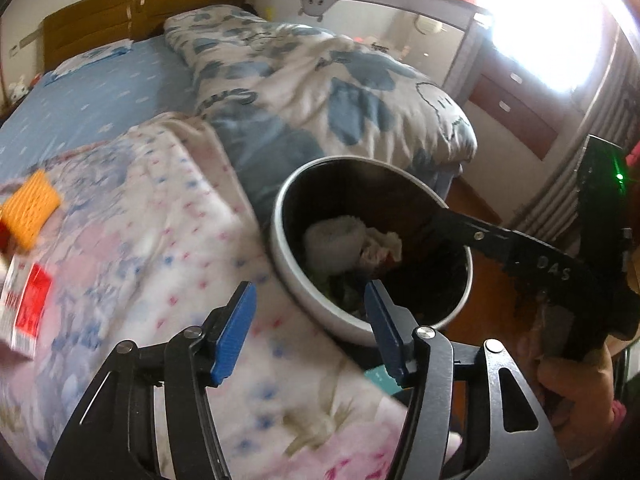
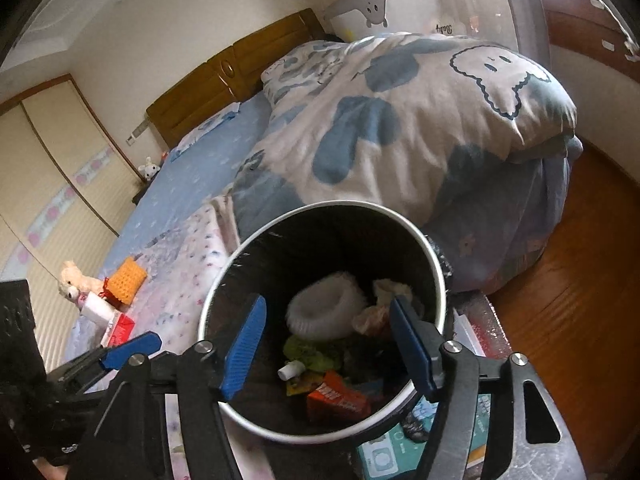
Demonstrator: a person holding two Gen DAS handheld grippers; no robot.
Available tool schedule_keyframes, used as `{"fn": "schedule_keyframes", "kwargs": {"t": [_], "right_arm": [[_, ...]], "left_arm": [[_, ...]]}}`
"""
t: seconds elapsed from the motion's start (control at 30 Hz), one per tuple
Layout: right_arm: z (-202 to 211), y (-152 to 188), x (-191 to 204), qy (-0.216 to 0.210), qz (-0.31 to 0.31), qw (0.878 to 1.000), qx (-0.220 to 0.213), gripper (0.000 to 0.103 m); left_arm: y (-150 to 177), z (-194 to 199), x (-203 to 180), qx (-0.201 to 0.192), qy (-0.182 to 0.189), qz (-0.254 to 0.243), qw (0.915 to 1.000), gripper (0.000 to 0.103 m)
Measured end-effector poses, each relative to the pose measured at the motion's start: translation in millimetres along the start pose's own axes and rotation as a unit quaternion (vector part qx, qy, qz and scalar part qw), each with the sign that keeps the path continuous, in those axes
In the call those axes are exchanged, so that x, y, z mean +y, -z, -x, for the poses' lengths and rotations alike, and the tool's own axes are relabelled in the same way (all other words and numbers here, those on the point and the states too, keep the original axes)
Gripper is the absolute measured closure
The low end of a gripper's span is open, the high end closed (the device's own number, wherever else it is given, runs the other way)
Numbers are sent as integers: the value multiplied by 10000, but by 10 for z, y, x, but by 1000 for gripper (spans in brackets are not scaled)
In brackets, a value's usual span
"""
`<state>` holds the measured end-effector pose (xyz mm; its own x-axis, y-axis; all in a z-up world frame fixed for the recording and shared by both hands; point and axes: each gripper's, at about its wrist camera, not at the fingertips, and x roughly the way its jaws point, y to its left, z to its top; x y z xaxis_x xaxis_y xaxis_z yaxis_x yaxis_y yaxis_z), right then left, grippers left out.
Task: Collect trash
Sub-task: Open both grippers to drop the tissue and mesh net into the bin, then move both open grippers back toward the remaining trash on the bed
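A round white trash bin [image 2: 438, 280] with a dark liner stands beside the bed and holds several pieces of trash: a white foam net [image 2: 324, 312], crumpled paper [image 2: 380, 308], a green wrapper and a red packet [image 2: 336, 400]. My right gripper [image 2: 328, 340] is open and empty right above the bin's mouth. My left gripper [image 1: 306, 332] is open and empty over the bed edge, next to the bin [image 1: 288, 272]. An orange foam net [image 1: 30, 208] and a red and white carton [image 1: 24, 312] lie on the blanket at the left; both also show in the right wrist view [image 2: 126, 280].
A folded blue and white duvet [image 1: 320, 92] fills the far side of the bed. A flowered pink blanket [image 1: 152, 240] covers the near side. A plush toy [image 2: 74, 280] lies by the orange net. Teal boxes [image 2: 388, 452] lie under the bin. Wooden floor [image 2: 580, 300] is at the right.
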<state>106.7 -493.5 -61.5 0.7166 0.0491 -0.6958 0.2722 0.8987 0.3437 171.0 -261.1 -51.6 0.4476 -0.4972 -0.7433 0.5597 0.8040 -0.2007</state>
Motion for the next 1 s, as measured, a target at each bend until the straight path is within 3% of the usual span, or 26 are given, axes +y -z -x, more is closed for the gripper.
{"fn": "schedule_keyframes", "kwargs": {"t": [0.17,0.43,1.0], "right_arm": [[109,145,222,-167,76,9998,-91,25],[122,379,618,-489,217,9985,-84,25],[-174,847,1415,-978,630,9922,456,24]], "left_arm": [[199,172,247,-54,-134,301,9994,45],[512,453,725,-171,-458,853,9952,45],[1026,889,1631,-311,-1043,1764,9783,45]]}}
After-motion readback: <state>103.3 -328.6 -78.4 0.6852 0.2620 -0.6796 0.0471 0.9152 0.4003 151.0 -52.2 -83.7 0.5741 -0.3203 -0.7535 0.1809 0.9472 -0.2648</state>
